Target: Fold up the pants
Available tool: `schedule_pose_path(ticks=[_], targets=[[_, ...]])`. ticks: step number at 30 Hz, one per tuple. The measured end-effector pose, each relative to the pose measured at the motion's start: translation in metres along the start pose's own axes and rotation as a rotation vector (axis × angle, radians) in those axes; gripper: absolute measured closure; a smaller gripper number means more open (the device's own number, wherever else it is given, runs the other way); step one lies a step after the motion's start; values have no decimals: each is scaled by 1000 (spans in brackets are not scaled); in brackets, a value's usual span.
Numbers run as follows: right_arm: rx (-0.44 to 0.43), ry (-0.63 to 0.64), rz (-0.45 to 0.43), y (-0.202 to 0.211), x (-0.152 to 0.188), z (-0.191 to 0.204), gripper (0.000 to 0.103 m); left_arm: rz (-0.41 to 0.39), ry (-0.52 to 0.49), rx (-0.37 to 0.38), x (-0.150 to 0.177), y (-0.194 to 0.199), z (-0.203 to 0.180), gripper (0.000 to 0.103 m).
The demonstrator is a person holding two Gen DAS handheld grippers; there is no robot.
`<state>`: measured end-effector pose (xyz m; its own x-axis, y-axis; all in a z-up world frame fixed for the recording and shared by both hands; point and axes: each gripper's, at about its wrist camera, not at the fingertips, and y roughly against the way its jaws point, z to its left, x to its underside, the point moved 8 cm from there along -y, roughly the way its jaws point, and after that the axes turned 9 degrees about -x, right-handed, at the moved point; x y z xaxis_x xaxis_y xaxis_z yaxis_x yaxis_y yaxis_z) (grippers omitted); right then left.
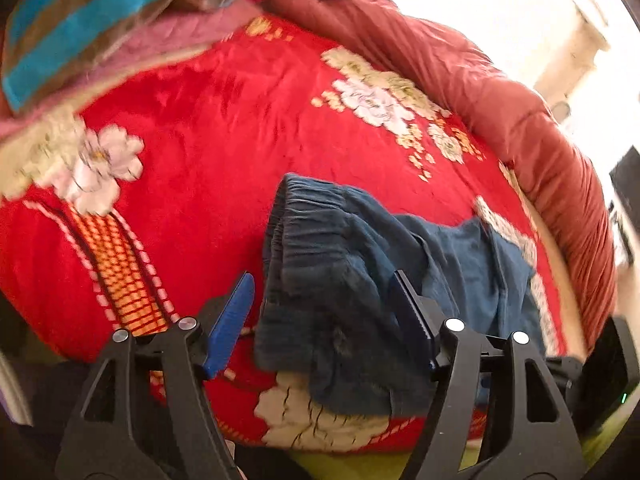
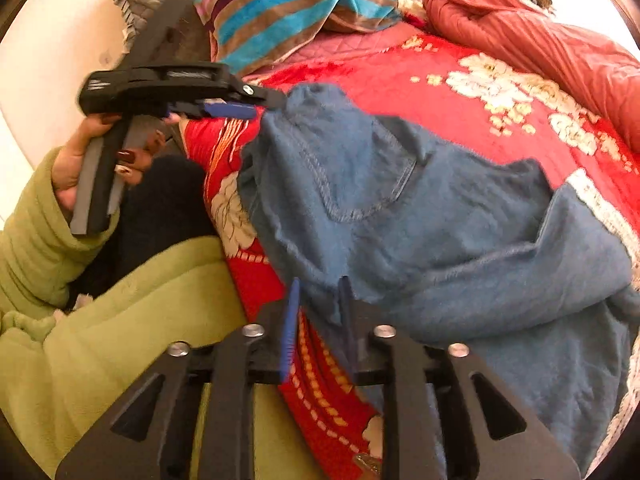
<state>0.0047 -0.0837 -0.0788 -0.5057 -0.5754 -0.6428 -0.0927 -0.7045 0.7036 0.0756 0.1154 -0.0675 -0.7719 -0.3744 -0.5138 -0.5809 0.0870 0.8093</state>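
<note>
- Evidently, the crumpled blue denim pants (image 2: 420,208) lay on the red floral bed cover (image 1: 224,128).
- Left hand-held gripper (image 1: 324,312) gaped wide around the waistband at six o'clock, gripping nothing.
- Right hand-held gripper (image 2: 318,312) stood narrowly open over an edge; both should pinch firmly before lifting.

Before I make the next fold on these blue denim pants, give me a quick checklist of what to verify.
1. Left gripper open around the elastic waistband: ok.
2. Right gripper gripping the blue denim pants: cannot tell; fabric sits between narrow jaws.
3. Pants lying flat: not ok, bunched and creased.
4. Room on the red floral blanket beyond the pants: ok.
5. Blue-and-brown striped pillow apart from the pants: ok.
</note>
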Motion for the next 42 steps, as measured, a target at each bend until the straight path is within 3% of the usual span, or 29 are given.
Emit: schedule_pose_path(ticks=[1, 2, 4, 8, 11, 16, 19, 23, 29, 31, 33, 34, 37, 42], targets=[[6, 0, -6, -1, -4, -1, 73, 21, 20, 8, 0, -7, 1, 44], [9, 1, -7, -1, -6, -2, 67, 37, 26, 6, 1, -13, 2, 61], [23, 8, -10, -4, -9, -4, 66, 32, 0, -39, 3, -16, 2, 71], [32, 11, -25, -3, -17, -6, 66, -10, -51, -34, 10, 8, 1, 73], [31, 16, -38, -3, -23, -6, 63, -33, -97, -76, 23, 25, 4, 72], [72, -17, 33, -22, -16, -19, 60, -12, -128, -135, 31, 11, 11, 71], [82, -42, 88, -34, -4, -25, 58, -19, -155, -168, 31, 7, 10, 65], [73, -52, 73, -32, -3, -25, 58, -33, -160, -208, 31, 13, 13, 55], [76, -112, -47, 10, -16, -39, 58, -107, -202, -290, 25, 43, 7, 47], [114, -131, -82, 26, -19, -52, 58, -138, -220, -313, 22, 53, 2, 38], [150, -159, -110, 39, -21, -67, 49, -170, -242, -337, 19, 63, -6, 24], [168, -176, -125, 45, -21, -75, 43, -180, -252, -340, 18, 66, -10, 22], [209, -244, -164, 61, -21, -103, 43, -200, -287, -330, 18, 72, -29, 14], [276, -309, -186, 74, -23, -144, 37, -199, -357, -280, 21, 66, -71, 10]])
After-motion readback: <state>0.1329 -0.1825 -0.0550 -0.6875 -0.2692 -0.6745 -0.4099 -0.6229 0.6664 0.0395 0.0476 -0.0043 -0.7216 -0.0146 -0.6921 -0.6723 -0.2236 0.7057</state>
